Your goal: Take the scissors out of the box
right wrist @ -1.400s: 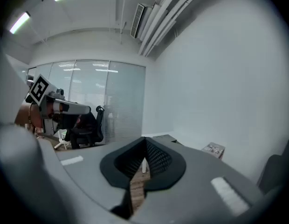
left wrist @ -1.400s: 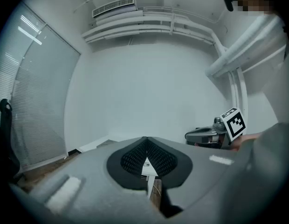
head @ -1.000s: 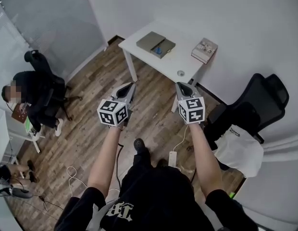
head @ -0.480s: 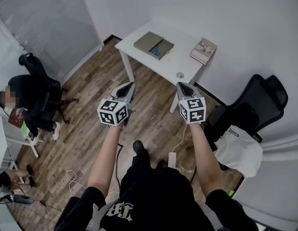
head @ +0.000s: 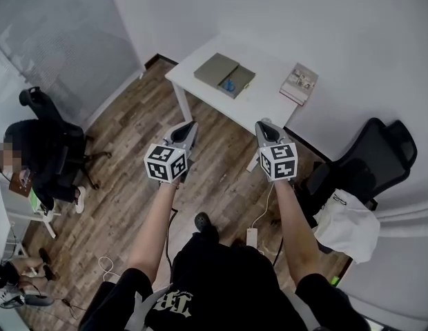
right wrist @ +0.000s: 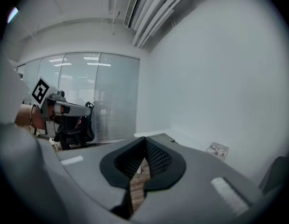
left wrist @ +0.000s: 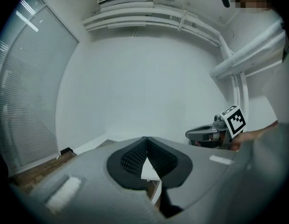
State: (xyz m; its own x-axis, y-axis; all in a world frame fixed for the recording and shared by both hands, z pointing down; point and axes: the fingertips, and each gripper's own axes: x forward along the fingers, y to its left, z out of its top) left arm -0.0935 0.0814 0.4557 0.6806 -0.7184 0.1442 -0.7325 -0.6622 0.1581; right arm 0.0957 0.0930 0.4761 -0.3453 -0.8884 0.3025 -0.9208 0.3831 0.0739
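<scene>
Head view: the scissors (head: 228, 85) are just a small blue shape, too tiny to make out the blades. They lie in the open olive box (head: 215, 67) near the middle of the white table (head: 269, 102), with a book (head: 299, 83) by its right edge. The left gripper (head: 192, 125) and right gripper (head: 263, 123) hang over the wood floor (head: 131, 150), well short of the table.

Left gripper view: jaws pressed together, nothing in them.

Right gripper view: same deal, tips closed and empty.
</scene>
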